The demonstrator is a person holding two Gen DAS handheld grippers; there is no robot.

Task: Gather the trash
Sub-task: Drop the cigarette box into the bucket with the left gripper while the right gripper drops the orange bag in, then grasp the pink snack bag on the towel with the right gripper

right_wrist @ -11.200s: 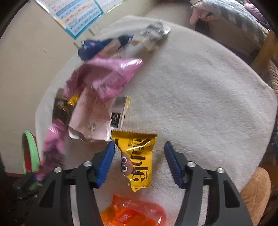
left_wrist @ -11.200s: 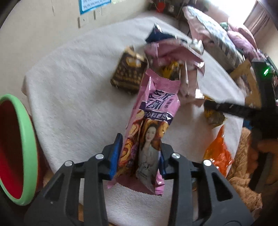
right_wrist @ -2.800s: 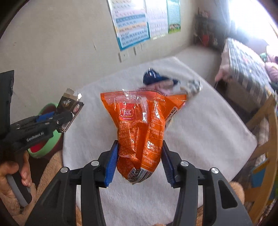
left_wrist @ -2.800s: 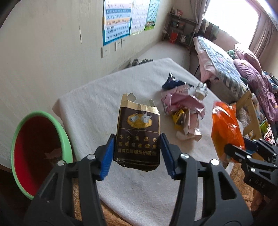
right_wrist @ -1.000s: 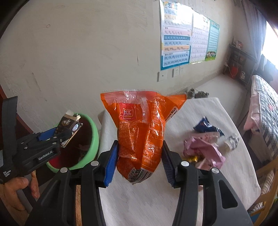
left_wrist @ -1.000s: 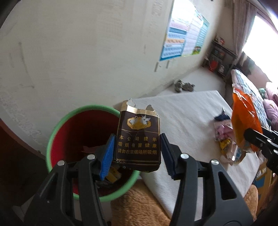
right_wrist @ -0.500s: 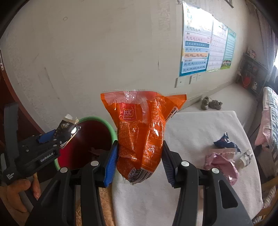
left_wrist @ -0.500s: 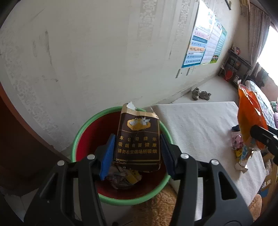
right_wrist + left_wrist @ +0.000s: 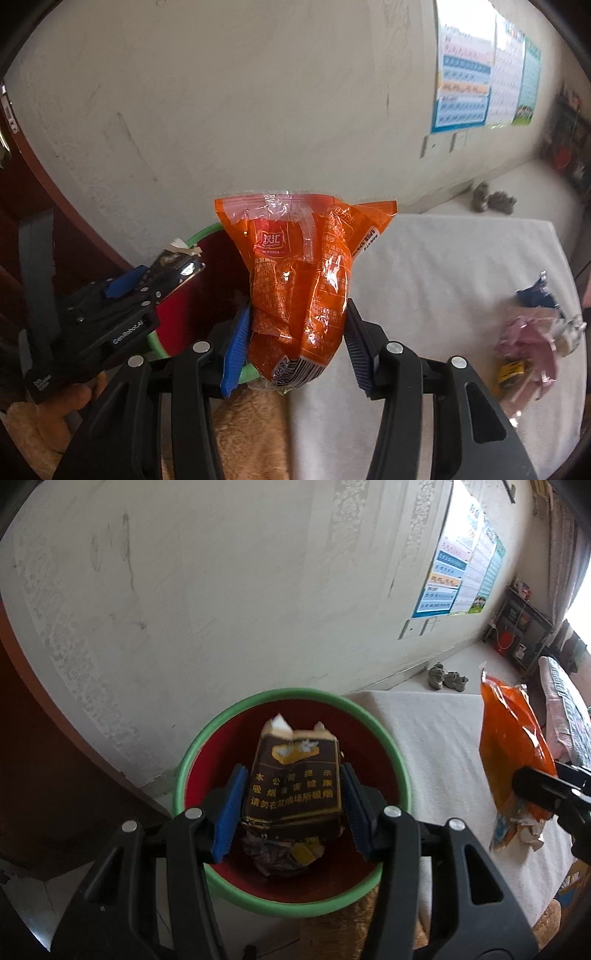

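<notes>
My left gripper (image 9: 291, 808) hangs over the red bin with the green rim (image 9: 255, 705). Its jaws have spread, and the brown cigarette pack (image 9: 295, 779) sits loose between them with gaps at both pads, dropping toward the trash in the bin. My right gripper (image 9: 295, 339) is shut on an orange snack bag (image 9: 299, 277) and holds it in the air by the bin's near rim (image 9: 199, 234). The orange bag also shows at the right of the left wrist view (image 9: 513, 738).
A white-clothed table (image 9: 443, 738) stands right of the bin. Pink, blue and yellow wrappers (image 9: 532, 332) lie on it at the far right. A beige wall is behind; a dark red door (image 9: 44, 738) is at the left. A tan furry cushion (image 9: 251, 432) lies below.
Both grippers have swung left from the table to the bin. The left jaws have opened, and the cigarette pack has tilted and slipped lower. The right still grips the orange bag.
</notes>
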